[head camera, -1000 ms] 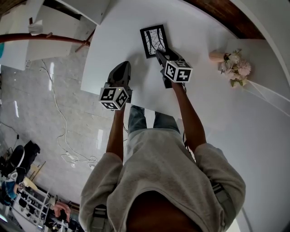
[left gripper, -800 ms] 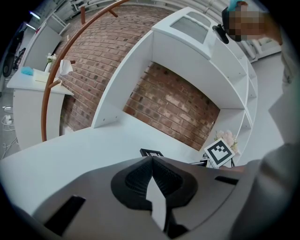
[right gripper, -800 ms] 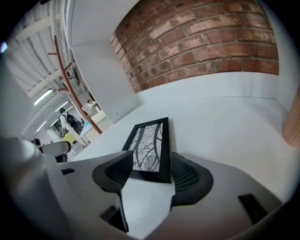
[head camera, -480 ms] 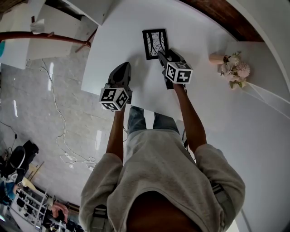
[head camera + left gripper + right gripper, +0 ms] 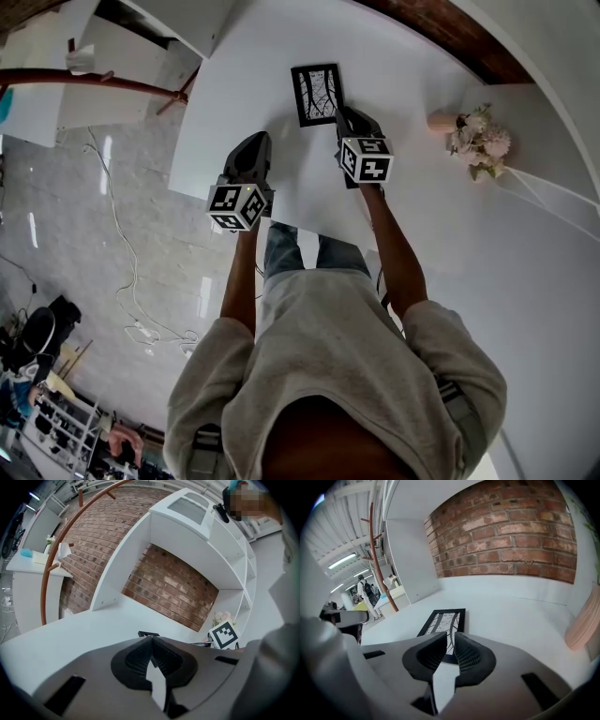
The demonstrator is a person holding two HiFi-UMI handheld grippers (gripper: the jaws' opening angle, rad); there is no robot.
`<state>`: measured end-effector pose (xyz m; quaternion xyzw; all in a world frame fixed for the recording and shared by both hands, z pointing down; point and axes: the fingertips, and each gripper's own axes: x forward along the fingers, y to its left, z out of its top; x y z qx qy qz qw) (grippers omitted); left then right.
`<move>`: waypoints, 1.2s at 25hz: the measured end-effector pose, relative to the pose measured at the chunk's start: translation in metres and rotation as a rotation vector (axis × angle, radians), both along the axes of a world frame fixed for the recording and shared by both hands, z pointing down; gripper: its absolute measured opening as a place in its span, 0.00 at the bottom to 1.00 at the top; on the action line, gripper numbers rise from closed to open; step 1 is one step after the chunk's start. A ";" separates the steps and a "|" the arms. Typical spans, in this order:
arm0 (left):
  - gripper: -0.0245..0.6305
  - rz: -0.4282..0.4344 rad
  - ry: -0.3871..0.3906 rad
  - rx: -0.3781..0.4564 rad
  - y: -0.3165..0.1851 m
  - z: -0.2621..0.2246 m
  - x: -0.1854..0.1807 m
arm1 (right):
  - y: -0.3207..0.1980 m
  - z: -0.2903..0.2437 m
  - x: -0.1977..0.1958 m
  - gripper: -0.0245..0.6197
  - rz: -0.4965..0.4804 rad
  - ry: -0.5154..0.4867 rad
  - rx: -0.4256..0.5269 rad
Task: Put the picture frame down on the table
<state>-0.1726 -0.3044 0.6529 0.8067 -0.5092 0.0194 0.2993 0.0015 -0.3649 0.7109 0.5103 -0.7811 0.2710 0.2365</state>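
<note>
Right gripper view: my right gripper [image 5: 451, 637] has just been closing its jaws to a slit, with nothing between them. The picture frame [image 5: 445, 620] lies flat on the table [image 5: 403, 84], well in from its near edge and just beyond the tips. I judge that drifting forward could shove it askew. My left gripper [image 5: 151, 639] hangs closed and empty, and the flowers [image 5: 480, 141] off to the right block nothing.

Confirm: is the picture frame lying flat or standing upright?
Lying flat. The picture frame rests face up on the white table, its black border against the surface in the head and right gripper views.
</note>
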 end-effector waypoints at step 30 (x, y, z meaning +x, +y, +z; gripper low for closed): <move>0.06 -0.003 -0.045 0.112 0.000 -0.076 -0.007 | 0.021 -0.127 0.006 0.08 -0.035 -0.048 0.266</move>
